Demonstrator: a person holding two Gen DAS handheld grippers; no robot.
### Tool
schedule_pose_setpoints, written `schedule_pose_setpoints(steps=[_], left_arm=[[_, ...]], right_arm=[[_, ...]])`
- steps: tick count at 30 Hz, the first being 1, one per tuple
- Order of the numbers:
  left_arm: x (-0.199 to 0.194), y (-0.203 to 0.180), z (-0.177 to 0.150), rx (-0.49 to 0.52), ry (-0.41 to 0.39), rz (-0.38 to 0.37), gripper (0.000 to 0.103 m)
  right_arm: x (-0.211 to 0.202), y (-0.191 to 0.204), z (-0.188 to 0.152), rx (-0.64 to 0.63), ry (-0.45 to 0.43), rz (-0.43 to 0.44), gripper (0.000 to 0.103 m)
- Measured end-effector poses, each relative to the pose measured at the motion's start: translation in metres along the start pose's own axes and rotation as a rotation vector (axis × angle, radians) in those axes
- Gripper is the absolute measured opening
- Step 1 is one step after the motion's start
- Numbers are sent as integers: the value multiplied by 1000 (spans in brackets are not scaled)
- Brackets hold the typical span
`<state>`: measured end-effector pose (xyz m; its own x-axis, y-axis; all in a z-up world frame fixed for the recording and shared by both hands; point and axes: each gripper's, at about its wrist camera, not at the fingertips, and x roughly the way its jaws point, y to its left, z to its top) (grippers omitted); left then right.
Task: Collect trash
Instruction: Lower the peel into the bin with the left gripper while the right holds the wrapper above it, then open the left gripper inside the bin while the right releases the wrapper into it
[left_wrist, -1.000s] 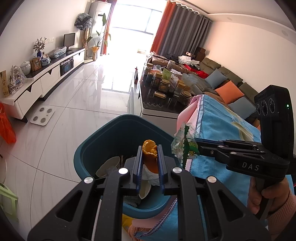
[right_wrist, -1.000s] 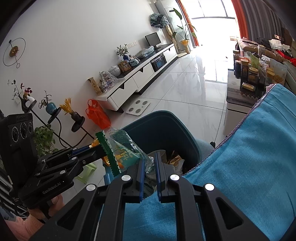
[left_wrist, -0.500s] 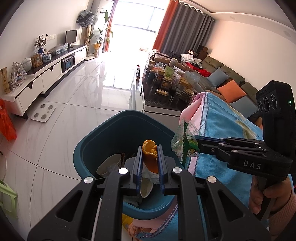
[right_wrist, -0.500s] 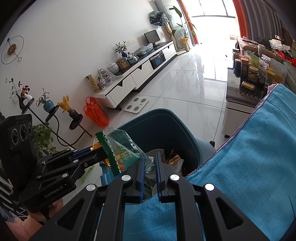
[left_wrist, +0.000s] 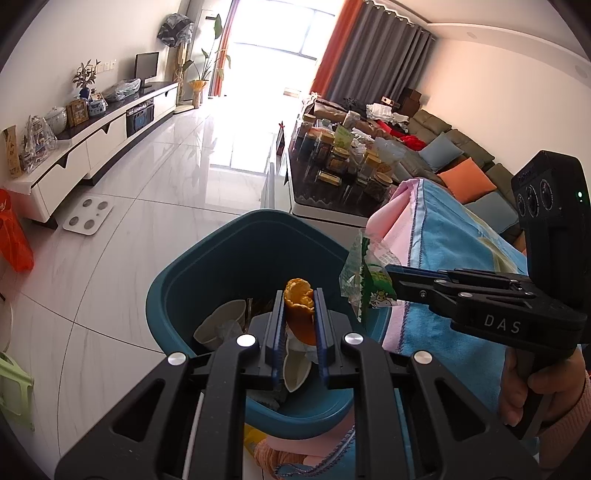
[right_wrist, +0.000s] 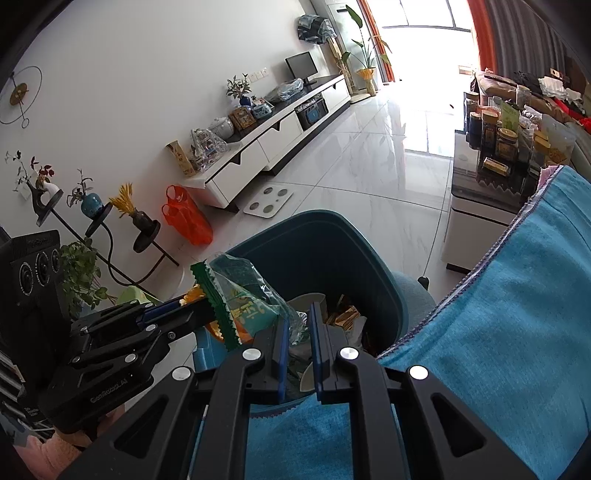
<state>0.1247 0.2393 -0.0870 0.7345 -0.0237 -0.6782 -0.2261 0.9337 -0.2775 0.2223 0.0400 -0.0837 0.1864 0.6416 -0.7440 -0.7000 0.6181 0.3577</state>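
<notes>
Living room, pale tiled floor (left_wrist: 122, 258). A blue cloth (right_wrist: 517, 332) covers the near surface on the right, with a pink cloth (left_wrist: 397, 210) showing at its far corner.

Teal bin (left_wrist: 255, 243) stands on the floor against the cloth's edge, open-topped, already holding a paper cup (left_wrist: 221, 325) and other scraps.

Left gripper (left_wrist: 299, 321) — clamped on a piece of orange peel (left_wrist: 299, 306), held upright between the pads, directly above the bin's mouth.

Right gripper (right_wrist: 297, 332) — pinched together on a clear-and-green snack wrapper (right_wrist: 240, 299). In the left wrist view the wrapper (left_wrist: 365, 277) hangs at the bin's right rim, partly over the cloth rather than over the opening.

Risks, as I judge them:
- Wrapper is light and crinkled. If let go from where it sits, it could drift or catch on the rim and land on the cloth or floor; it wants to be further over the opening.
- Thin film may cling to a pad when the jaws part and come back out with the tool.
- Peel looks well placed; the main hazard is sticking to one pad, or bouncing off the cup.
- The two tools are close together — crossing paths could knock either item loose.
</notes>
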Motion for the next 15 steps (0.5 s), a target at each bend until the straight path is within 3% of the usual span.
schedule_pose_setpoints(steps=[15], left_arm=[[11,4,-3,-15,15,12,15]], right_arm=[[13,8,7,-3,40,-26,11]])
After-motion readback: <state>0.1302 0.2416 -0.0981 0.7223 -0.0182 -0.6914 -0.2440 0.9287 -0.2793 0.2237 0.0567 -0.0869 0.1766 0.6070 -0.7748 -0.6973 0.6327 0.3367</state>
